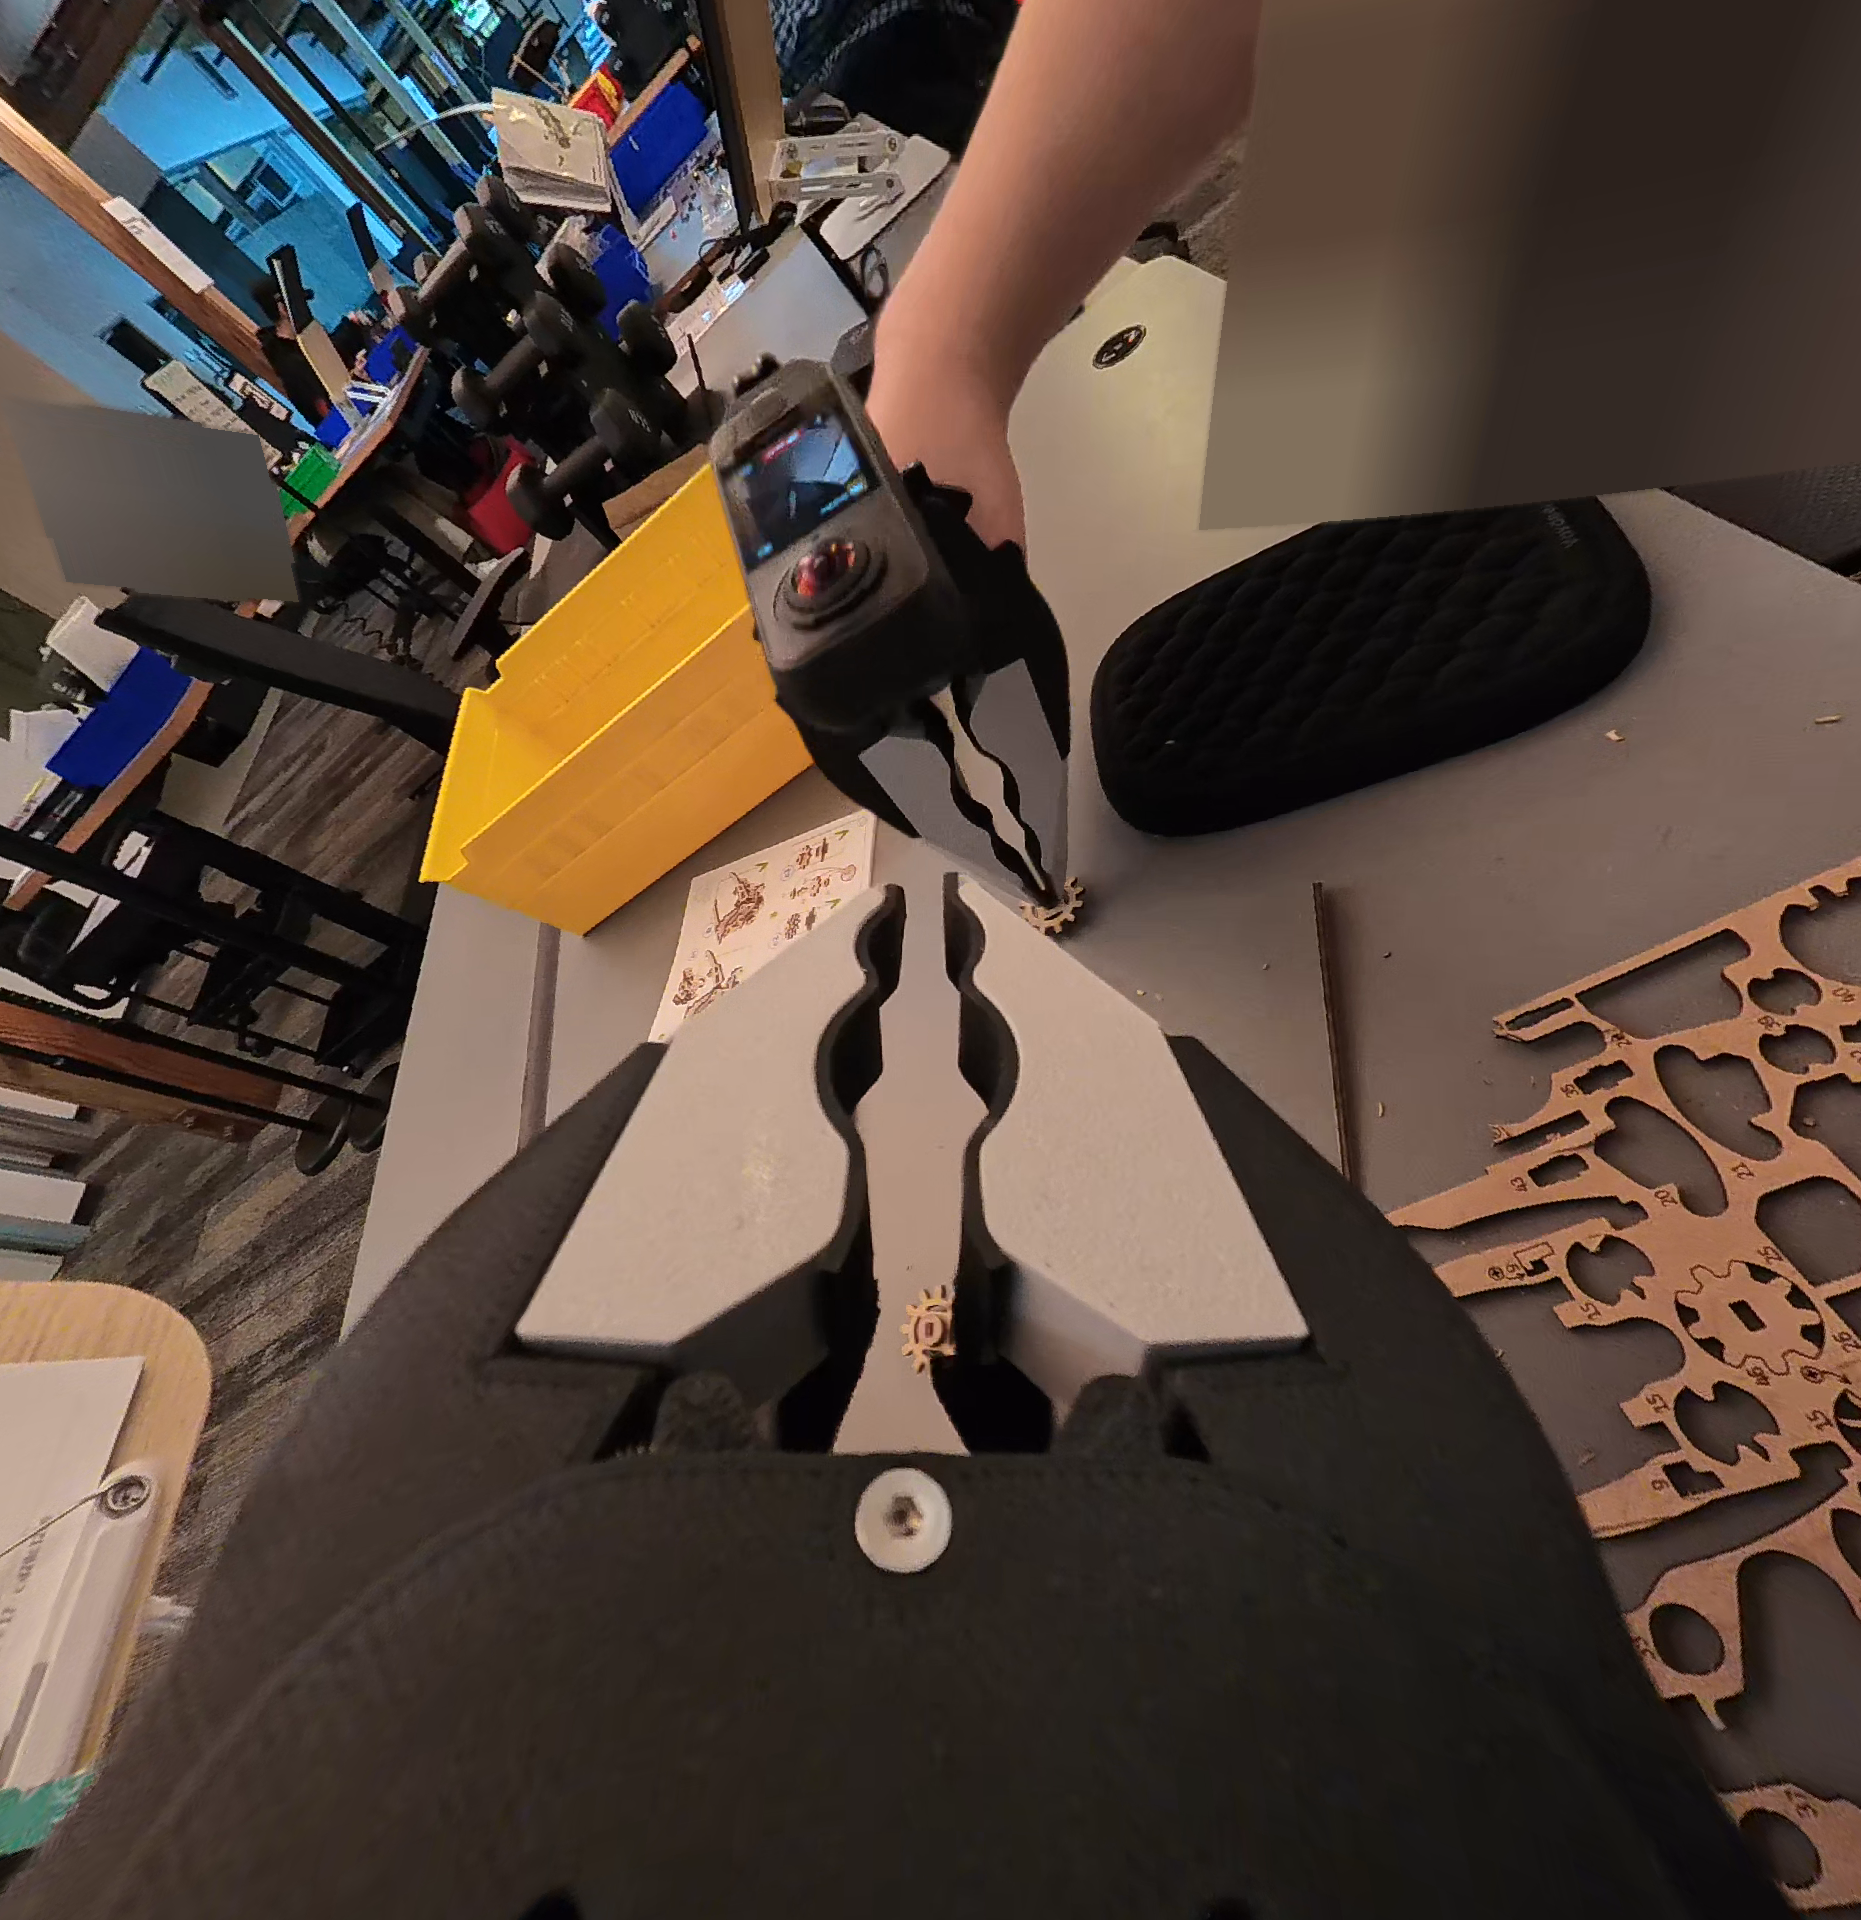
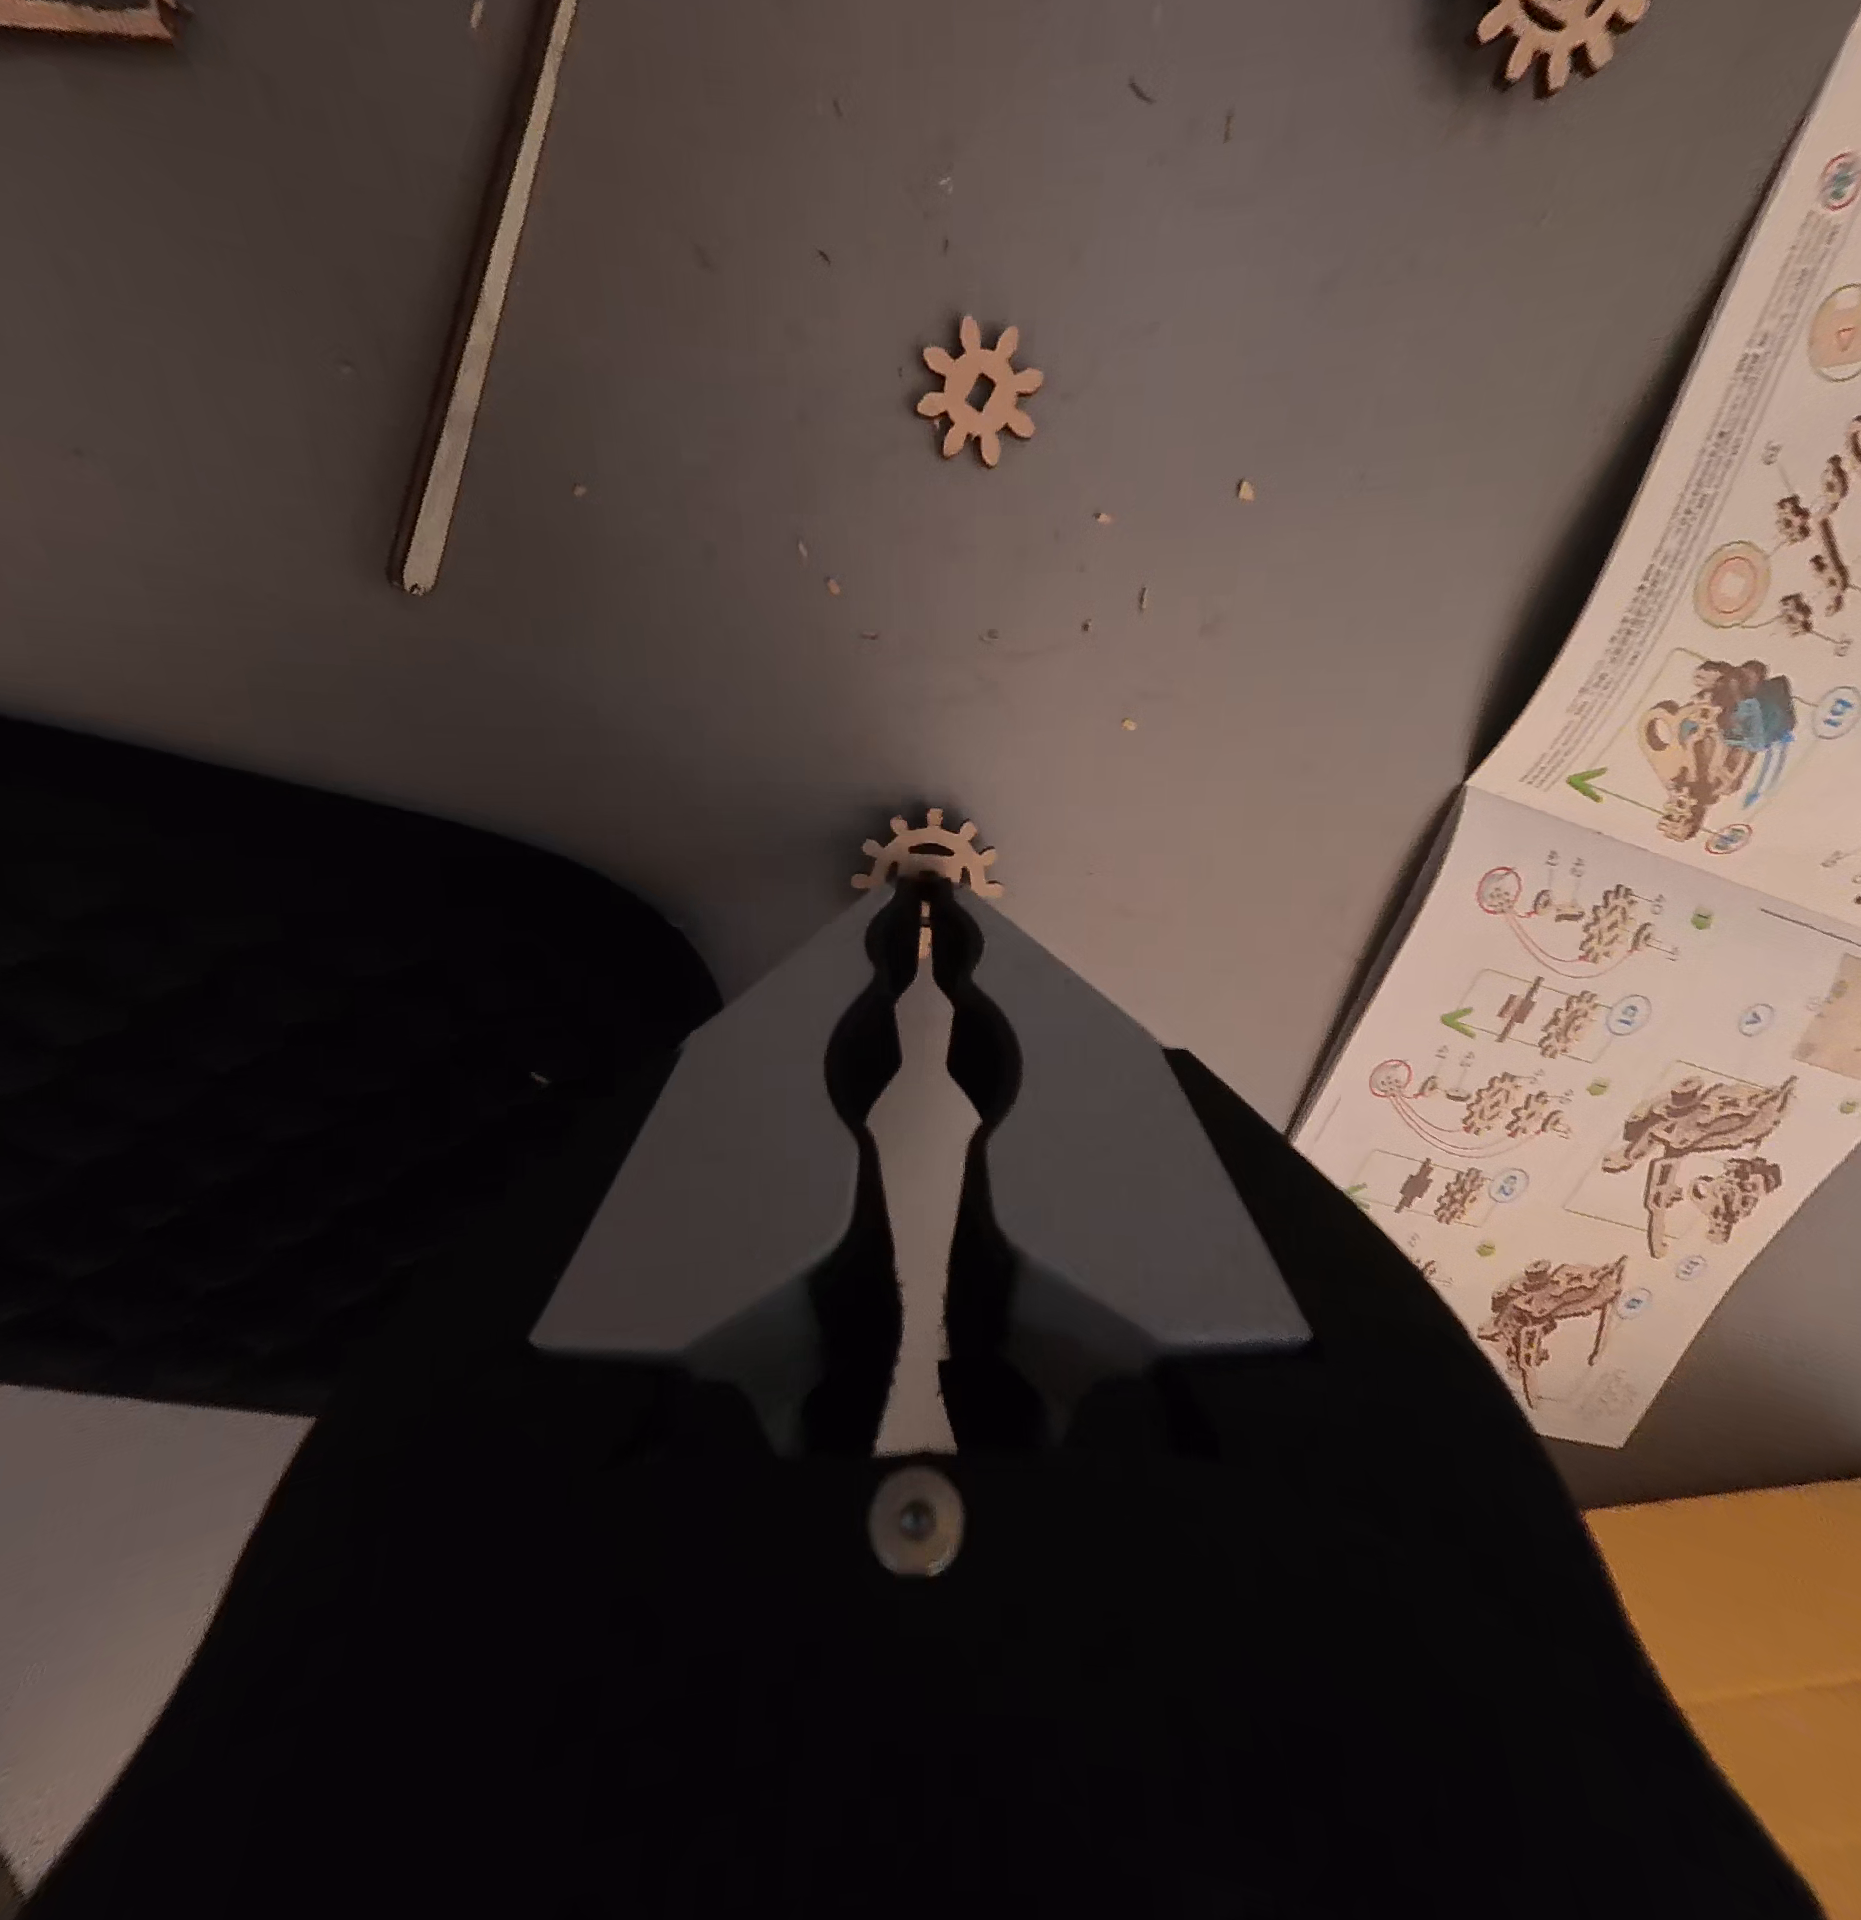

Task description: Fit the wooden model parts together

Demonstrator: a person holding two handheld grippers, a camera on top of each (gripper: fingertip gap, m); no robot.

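The right gripper [image 2: 927, 902] pinches a thin wooden piece at its tips, pressing it into a small gear [image 2: 926, 854] on the table [image 2: 697, 364]; the left gripper [image 1: 924, 904] hovers unclenched, empty

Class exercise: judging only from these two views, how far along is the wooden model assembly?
Early. Done: parts are punched from the wooden sheet. In hand: the right claw pinches a small peg at a gear on the table; the left claw is open and empty. Left: another loose gear lies unjoined.
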